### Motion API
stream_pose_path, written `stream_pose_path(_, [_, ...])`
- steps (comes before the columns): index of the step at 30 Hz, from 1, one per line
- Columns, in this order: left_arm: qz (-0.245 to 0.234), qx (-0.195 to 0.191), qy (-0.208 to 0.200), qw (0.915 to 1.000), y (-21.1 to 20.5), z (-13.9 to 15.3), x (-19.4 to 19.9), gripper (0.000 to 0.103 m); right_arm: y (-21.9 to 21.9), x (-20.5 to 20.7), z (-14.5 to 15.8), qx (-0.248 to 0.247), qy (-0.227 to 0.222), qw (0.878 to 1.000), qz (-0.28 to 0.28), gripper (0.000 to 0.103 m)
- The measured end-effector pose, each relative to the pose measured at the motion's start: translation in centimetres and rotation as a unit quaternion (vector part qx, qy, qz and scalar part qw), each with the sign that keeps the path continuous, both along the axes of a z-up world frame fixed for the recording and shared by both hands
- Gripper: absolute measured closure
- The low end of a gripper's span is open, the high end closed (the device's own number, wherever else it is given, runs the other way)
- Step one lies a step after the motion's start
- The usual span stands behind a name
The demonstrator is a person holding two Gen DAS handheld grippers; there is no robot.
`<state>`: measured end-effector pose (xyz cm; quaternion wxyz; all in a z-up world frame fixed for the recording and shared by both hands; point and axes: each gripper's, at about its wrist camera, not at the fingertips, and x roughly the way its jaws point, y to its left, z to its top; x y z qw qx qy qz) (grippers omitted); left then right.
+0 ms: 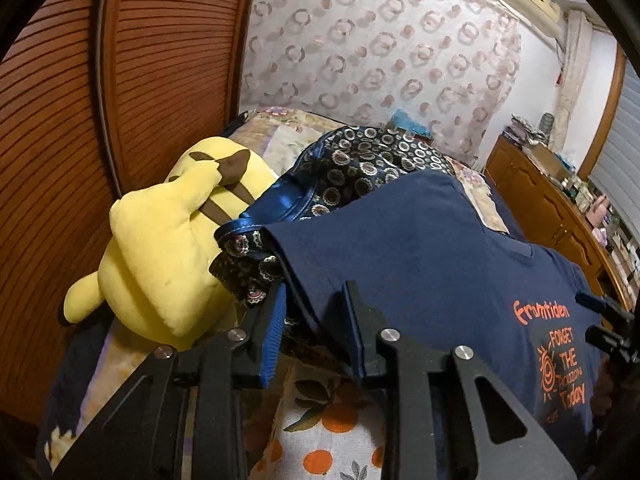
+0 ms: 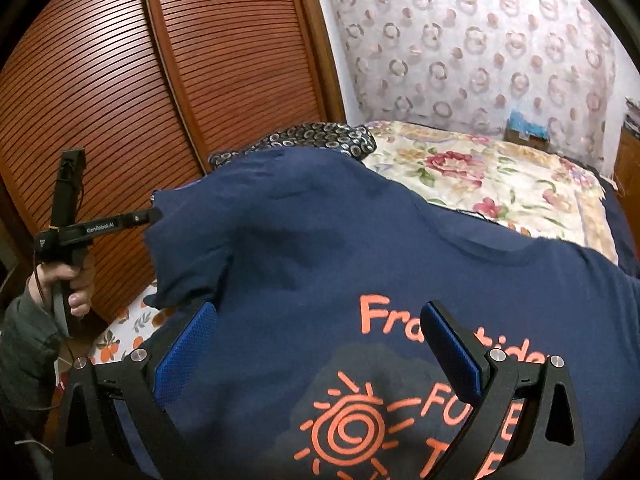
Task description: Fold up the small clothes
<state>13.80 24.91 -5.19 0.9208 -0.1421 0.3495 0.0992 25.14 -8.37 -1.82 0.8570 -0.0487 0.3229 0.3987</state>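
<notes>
Your right gripper point(image 2: 320, 360) spreads wide over the navy T-shirt point(image 2: 320, 248); your left gripper point(image 2: 150, 215) meets its sleeve on the floral bedspread point(image 2: 500, 176).
</notes>
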Motion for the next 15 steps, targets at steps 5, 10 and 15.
stream_pose_path(5, [-0.02,0.021,-0.012,0.9995,-1.0,1.0,0.1,0.1,0.2,-0.1,-0.6,0.005,-0.005,1.0,-0.002,0.001])
stream_pose_path(10, [-0.028,0.035,-0.032,0.9985,-2.2,2.6,-0.7,0.1,-0.4,0.1,-0.8,0.023,0.018,1.0,-0.007,0.001])
stream_pose_path(15, [-0.055,0.035,-0.057,0.9962,-3.8,4.8,-0.1,0.1,-0.5,-0.1,-0.7,0.022,0.014,1.0,-0.014,0.001])
